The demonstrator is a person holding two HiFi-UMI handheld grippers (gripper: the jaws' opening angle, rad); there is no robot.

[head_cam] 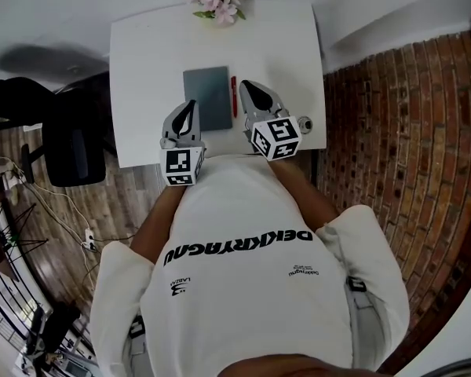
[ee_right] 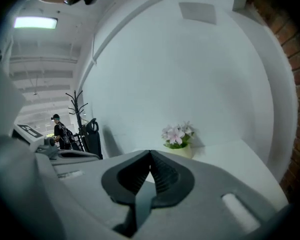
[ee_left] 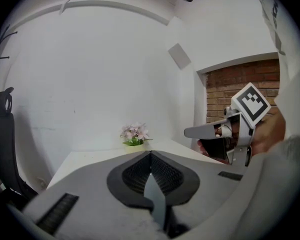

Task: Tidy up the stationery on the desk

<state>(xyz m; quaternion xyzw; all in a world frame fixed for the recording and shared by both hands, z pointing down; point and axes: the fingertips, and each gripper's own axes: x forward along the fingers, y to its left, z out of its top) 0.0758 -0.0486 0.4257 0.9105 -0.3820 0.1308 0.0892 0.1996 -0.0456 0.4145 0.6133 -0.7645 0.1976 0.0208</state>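
Two stationery things lie on the white desk (head_cam: 141,69), in the middle: a flat grey notebook (head_cam: 208,98) and a red pen (head_cam: 234,95) just beside its right edge. The left gripper (head_cam: 191,105) and right gripper (head_cam: 246,87) hover near them, each with its jaws closed together on nothing. The pen is probably light, stiff and ready to roll, so pinch it at mid-length; the thin notebook may bend, so take it at an edge.

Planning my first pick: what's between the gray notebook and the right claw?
A red pen lies there, alongside the gray notebook's right edge, just left of the right claw; the head view shows it.
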